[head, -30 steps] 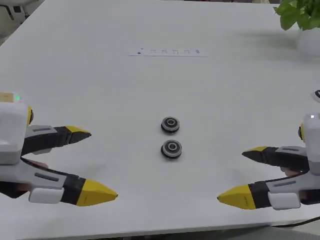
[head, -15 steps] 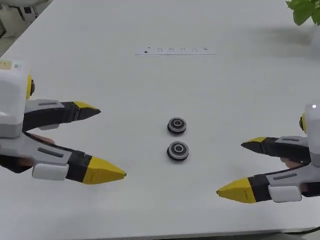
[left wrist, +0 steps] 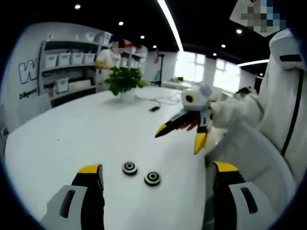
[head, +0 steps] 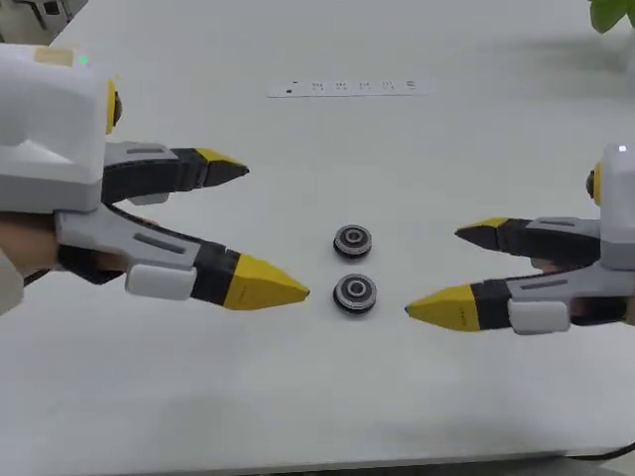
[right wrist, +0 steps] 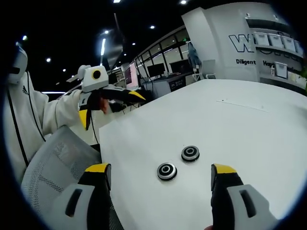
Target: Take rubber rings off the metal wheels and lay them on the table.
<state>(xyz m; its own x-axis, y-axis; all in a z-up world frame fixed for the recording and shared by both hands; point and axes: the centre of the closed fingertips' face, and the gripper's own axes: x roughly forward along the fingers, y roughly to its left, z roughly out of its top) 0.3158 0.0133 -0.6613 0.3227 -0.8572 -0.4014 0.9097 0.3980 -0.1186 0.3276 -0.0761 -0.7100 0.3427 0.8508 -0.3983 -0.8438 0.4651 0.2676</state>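
Wheels [head: 355, 293] flat on table [head: 298, 407], axles upward, left gripper [head: 278, 230] and right gripper [head: 432, 272] flanking, fingers [head: 263, 286] wide, empty

white table [head: 298, 407] | wall shelving with bins [left wrist: 63, 60] | potted plant [left wrist: 123, 80] | ceiling light strip [left wrist: 169, 24] | bright windows [left wrist: 199, 67]

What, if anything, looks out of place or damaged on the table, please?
Nothing stands out. The far wheel and near wheel lie flat on the table, close but apart. The left gripper and right gripper flank them, jaws open, touching nothing.

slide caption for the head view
Left gripper and right gripper, both open, flank two metal wheels on a white table.
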